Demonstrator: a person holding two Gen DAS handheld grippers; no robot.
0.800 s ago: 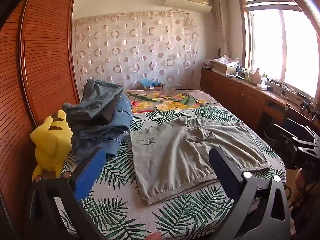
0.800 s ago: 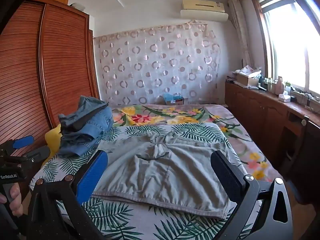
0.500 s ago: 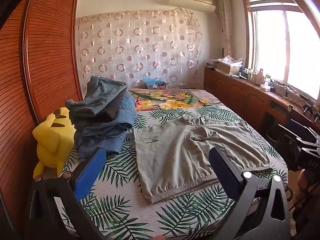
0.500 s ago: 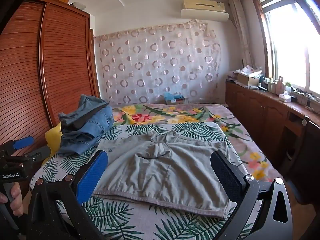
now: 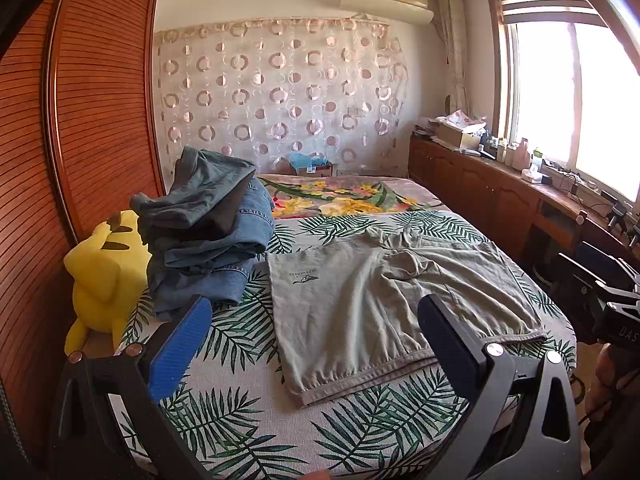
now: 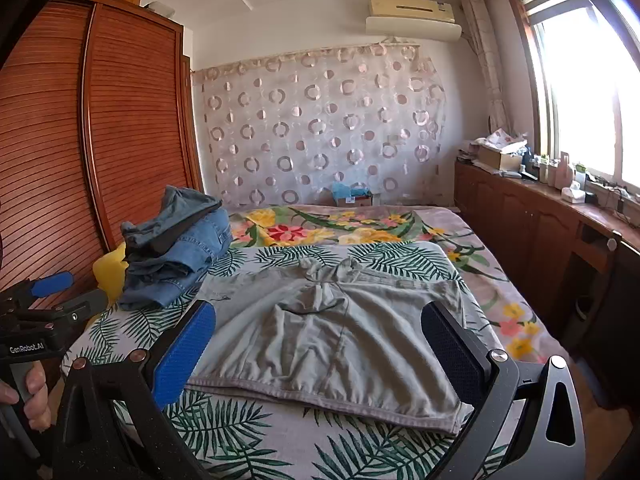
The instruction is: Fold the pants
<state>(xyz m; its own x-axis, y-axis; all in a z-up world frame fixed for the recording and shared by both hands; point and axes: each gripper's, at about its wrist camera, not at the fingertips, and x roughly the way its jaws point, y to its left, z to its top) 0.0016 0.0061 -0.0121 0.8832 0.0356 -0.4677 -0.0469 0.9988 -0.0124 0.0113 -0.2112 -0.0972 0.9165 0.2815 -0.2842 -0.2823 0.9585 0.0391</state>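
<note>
**Two grippers waiting wide over grey pants**

Both the left gripper [image 5: 316, 340] and right gripper [image 6: 320, 344] are hovering wide apart, holding nothing. Beyond them, the pants [image 6: 328, 328] are lying flat on the bed [image 6: 248, 436]; a jeans pile [image 6: 176, 256] is sitting beside the pants.

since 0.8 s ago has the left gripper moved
Yes. In the left wrist view the jeans pile and grey shorts sit a little right of and lower than before, so the left gripper has swung slightly left and up. Jaws remain open.
</note>
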